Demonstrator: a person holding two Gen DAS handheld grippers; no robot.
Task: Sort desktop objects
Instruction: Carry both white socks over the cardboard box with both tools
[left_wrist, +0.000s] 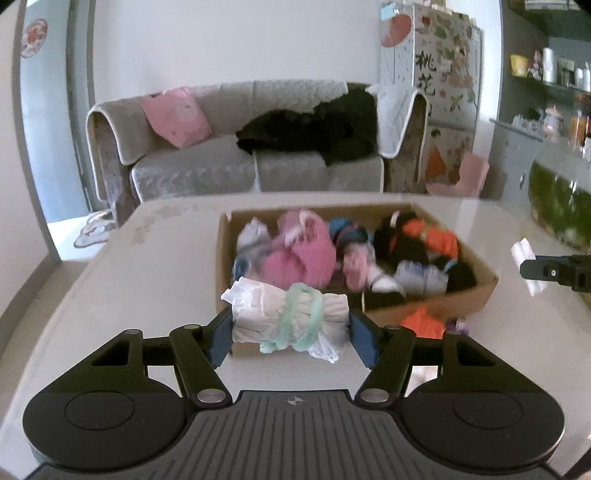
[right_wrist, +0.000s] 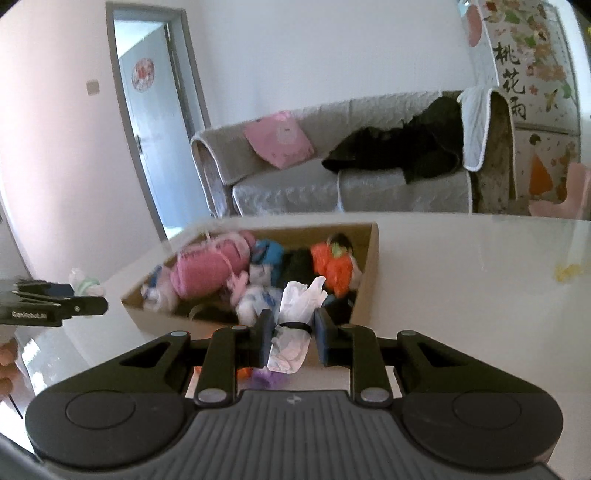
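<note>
I count two grippers: my left gripper at 6 o'clock in its own view, my right gripper likewise. Each carries one bundle, so two held bundles: one white roll with a green band and one white roll with a black band. One cardboard box sits at 12 o'clock past the fingers. Inside it I make out one large pink bundle and one orange bundle; the remaining heap is too blurred to count. One table, one sofa, one pink cushion.
</note>
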